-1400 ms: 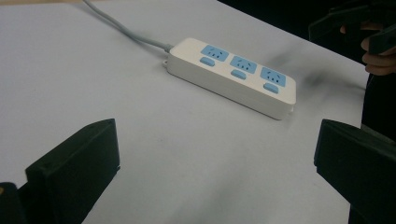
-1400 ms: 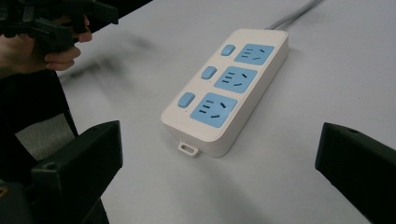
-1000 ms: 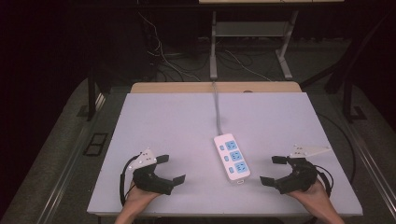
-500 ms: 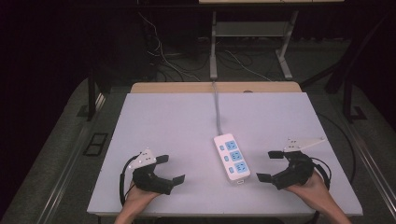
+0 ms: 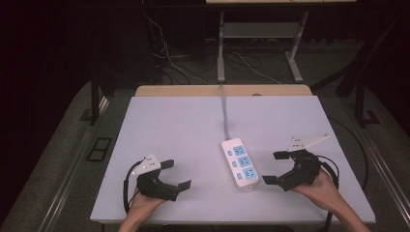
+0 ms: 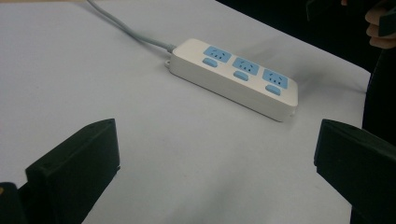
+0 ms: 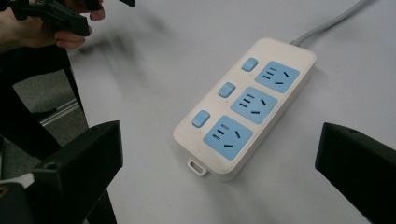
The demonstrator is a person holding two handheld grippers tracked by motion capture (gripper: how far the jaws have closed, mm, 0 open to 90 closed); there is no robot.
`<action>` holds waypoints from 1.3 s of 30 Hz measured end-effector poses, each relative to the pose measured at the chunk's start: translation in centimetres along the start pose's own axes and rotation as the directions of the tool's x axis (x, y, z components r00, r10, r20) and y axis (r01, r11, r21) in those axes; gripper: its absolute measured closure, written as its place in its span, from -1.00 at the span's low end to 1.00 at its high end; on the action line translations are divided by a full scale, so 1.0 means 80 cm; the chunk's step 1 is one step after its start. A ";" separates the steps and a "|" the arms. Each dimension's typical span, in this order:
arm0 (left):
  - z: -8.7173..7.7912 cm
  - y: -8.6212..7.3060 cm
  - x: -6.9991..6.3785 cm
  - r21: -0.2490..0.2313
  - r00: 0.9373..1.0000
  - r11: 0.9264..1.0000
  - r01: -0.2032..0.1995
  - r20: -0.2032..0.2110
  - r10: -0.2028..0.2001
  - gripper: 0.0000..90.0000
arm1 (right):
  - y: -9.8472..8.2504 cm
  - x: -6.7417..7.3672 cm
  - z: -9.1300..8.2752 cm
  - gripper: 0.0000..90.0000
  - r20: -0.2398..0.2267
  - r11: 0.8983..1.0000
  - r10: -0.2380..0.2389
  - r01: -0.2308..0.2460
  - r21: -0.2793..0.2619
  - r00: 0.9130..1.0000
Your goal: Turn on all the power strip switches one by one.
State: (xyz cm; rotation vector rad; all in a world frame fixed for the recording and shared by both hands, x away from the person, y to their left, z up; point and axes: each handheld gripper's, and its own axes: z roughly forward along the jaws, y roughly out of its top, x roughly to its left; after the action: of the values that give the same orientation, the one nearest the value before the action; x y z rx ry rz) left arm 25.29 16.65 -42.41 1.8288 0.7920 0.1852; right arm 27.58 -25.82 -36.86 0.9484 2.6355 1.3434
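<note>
A white power strip (image 5: 240, 163) with three blue sockets lies on the pale desk (image 5: 193, 125), its grey cord (image 5: 225, 113) running to the far edge. The left hand-held gripper (image 5: 175, 175) and right hand-held gripper (image 5: 274, 168) flank it, jaws spread wide, holding nothing.

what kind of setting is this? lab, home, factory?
Most likely a lab or data-collection workspace. A bare white table holds a lone power strip, handheld grippers left and right flank it, and loose cables trail over a dark floor beneath metal stand legs.
</note>
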 end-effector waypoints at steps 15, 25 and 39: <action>0.001 0.000 -0.001 0.006 1.000 1.000 -0.004 0.009 0.004 -1.00 | 0.027 0.002 0.029 -0.99 -0.033 0.997 -0.046 0.049 0.068 0.998; 0.002 0.000 0.000 0.010 1.000 1.000 -0.006 0.011 0.006 -1.00 | 0.040 0.005 0.046 -0.99 -0.053 0.992 -0.071 0.076 0.097 0.996; 0.003 0.000 -0.001 0.015 1.000 1.000 -0.008 0.014 0.008 -1.00 | 0.047 0.007 0.062 -0.64 -0.105 0.981 -0.109 0.124 0.149 0.988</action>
State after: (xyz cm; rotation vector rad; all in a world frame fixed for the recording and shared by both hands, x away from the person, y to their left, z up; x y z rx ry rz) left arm 25.36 16.40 -42.53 1.8457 0.7782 0.1713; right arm 30.47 -20.29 -37.07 0.7462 2.8540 1.2024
